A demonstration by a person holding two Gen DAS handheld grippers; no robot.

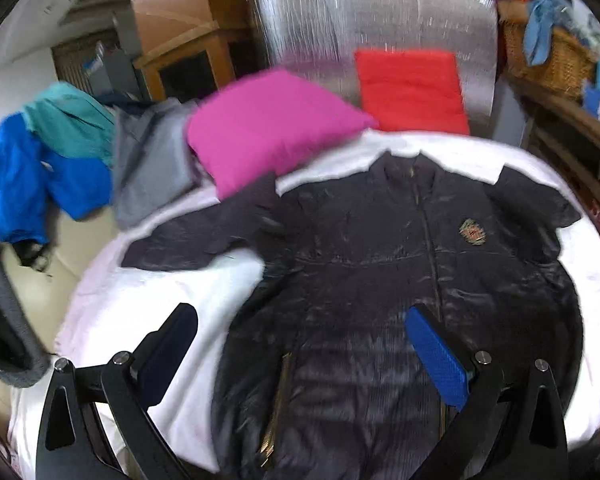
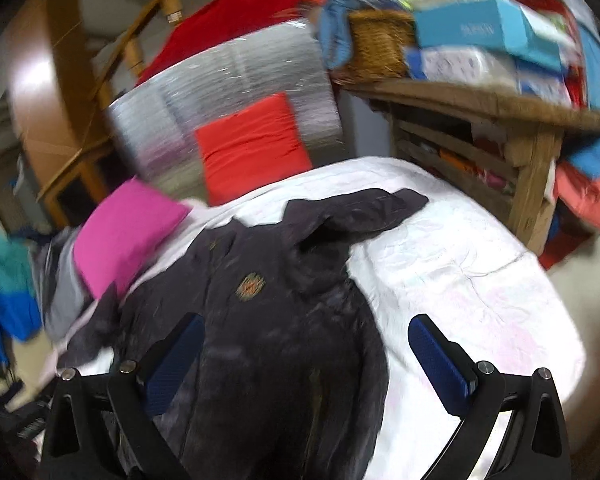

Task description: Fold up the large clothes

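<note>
A dark puffer jacket (image 1: 364, 248) lies face up on a white sheet (image 1: 188, 304), zipped, with a small crest on its chest and both sleeves spread outward. My left gripper (image 1: 300, 324) hovers open over the jacket's lower left hem, nothing between its blue pads. In the right wrist view the same jacket (image 2: 284, 320) lies below, its right sleeve (image 2: 364, 212) stretching toward the far side. My right gripper (image 2: 306, 340) stands open above the jacket's lower right side, holding nothing.
A magenta pillow (image 1: 268, 128) and a red pillow (image 1: 412, 88) lean at the sheet's far end against a silver panel (image 1: 340, 24). Blue, teal and grey clothes (image 1: 60, 160) are piled on the left. A wooden shelf (image 2: 500, 128) with a basket and boxes stands at the right.
</note>
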